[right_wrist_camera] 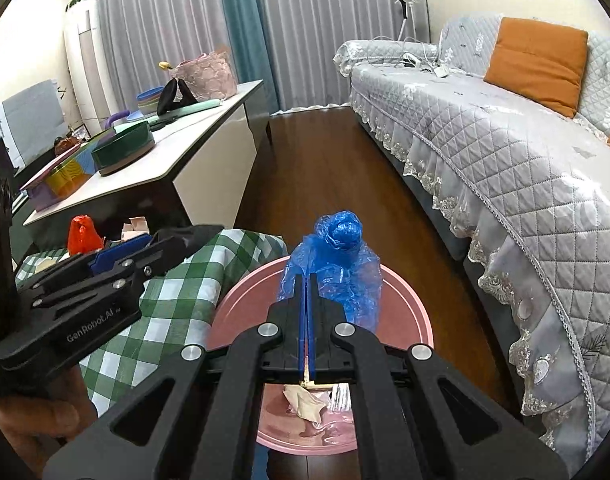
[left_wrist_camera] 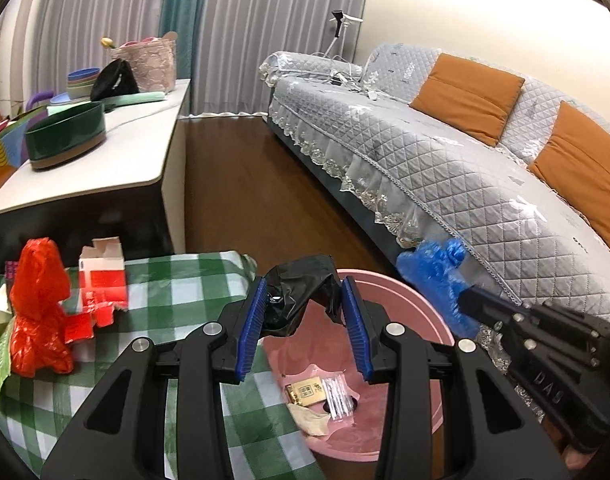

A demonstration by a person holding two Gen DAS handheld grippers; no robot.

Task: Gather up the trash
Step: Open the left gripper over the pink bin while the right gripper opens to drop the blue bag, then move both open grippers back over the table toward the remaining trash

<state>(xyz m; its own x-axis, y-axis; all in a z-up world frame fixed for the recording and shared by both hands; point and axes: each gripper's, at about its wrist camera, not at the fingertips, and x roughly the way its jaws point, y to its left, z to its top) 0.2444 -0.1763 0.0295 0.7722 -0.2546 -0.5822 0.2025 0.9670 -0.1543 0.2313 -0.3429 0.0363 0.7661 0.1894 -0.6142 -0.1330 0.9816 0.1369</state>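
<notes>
Both tongs carry bags over the pink basin.

Left gripper [left_wrist_camera: 303, 320] pinches a crumpled black plastic bag [left_wrist_camera: 301, 292]; right gripper [right_wrist_camera: 307, 300], jaws pressed together, clamps a blue plastic bag [right_wrist_camera: 337, 264]. Basin [left_wrist_camera: 405, 312] lies at six o'clock beneath: centre each bag, then part the jaws fully.

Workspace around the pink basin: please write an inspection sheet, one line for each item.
Surface: green checked cloth on a low table; pink basin beside it on the wood floor.
Job's things: black bag, blue bag, red bag, torn red carton; small wrappers in the basin.
Clutter: green tray and bowls on the white table.
Grippers: left gripper holds the black bag over the basin; right gripper shut on the blue bag.
Cables: white cords on the sofa.
Surroundings: grey sofa, curtains.
</notes>
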